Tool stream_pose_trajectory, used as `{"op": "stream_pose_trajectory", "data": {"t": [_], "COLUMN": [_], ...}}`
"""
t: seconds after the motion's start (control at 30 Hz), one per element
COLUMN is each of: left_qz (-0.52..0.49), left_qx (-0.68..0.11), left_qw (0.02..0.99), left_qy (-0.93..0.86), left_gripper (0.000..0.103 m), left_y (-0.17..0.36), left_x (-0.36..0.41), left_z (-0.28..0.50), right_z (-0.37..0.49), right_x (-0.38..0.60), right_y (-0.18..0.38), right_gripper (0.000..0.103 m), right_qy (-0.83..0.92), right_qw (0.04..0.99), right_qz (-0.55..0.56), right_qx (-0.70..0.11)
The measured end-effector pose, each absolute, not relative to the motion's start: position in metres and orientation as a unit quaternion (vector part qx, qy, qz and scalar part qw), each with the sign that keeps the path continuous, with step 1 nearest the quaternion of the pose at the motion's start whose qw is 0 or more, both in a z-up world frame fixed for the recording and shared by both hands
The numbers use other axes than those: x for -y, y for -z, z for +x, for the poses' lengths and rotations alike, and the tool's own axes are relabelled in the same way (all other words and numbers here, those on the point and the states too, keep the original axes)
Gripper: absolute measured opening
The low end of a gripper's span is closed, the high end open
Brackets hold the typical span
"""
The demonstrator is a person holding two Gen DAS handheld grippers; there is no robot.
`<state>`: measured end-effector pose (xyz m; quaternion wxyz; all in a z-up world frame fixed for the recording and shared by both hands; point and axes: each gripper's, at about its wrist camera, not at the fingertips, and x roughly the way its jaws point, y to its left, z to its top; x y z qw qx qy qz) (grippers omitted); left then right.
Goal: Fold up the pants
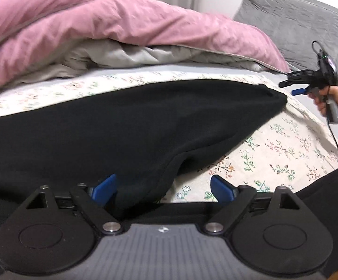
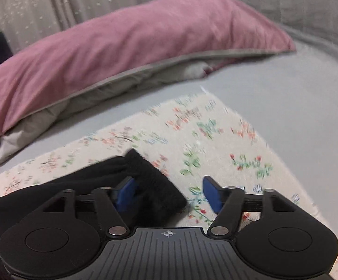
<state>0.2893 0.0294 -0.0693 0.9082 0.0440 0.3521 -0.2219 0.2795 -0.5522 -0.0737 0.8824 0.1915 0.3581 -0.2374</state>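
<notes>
Black pants (image 1: 122,126) lie spread on a floral cloth (image 1: 280,149) on the bed. My left gripper (image 1: 163,187) is open, its blue pads straddling the near edge of the pants, with the left pad over the fabric. My right gripper (image 2: 169,194) is open just above the far end of the pants (image 2: 150,182), whose ribbed cuff lies between the fingers. The right gripper also shows in the left wrist view (image 1: 292,87), held in a hand beside the pants' far tip.
A pink duvet (image 1: 99,23) with a grey underside is bunched along the far side of the bed. A grey cushion (image 1: 304,21) stands at the back right. A pale blue sheet (image 2: 285,88) shows beyond the floral cloth (image 2: 215,140).
</notes>
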Motion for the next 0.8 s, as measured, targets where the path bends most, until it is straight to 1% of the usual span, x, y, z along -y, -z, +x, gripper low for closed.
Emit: {"op": "stream_pose_trajectory", "data": {"t": [0.07, 0.2, 0.33, 0.43, 0.53, 0.7, 0.8], "left_qz": [0.043, 0.034, 0.037, 0.014, -0.031, -0.076, -0.131], "left_qx": [-0.344, -0.342, -0.351, -0.364, -0.363, -0.366, -0.382], "left_qw": [0.919, 0.930, 0.933, 0.930, 0.931, 0.926, 0.913], "left_qy": [0.188, 0.128, 0.072, 0.037, 0.015, -0.047, -0.063], "left_gripper": [0.103, 0.103, 0.103, 0.103, 0.103, 0.103, 0.103], "left_y": [0.060, 0.044, 0.034, 0.033, 0.036, 0.048, 0.055], "left_x": [-0.035, -0.052, -0.073, -0.096, -0.124, -0.173, -0.198], "left_z": [0.274, 0.250, 0.238, 0.238, 0.240, 0.248, 0.256], "right_z": [0.280, 0.288, 0.300, 0.313, 0.325, 0.347, 0.367], "right_x": [0.537, 0.491, 0.427, 0.372, 0.317, 0.231, 0.184], "right_y": [0.054, 0.018, -0.007, -0.014, -0.016, -0.008, 0.001], "right_gripper": [0.069, 0.084, 0.090, 0.093, 0.094, 0.095, 0.095], "right_qy": [0.218, 0.159, 0.077, 0.018, -0.032, -0.104, -0.153], "right_qw": [0.887, 0.899, 0.910, 0.913, 0.911, 0.900, 0.891], "right_qz": [0.178, 0.128, 0.082, 0.045, -0.005, -0.088, -0.124], "right_qx": [-0.366, -0.388, -0.400, -0.406, -0.411, -0.414, -0.409]}}
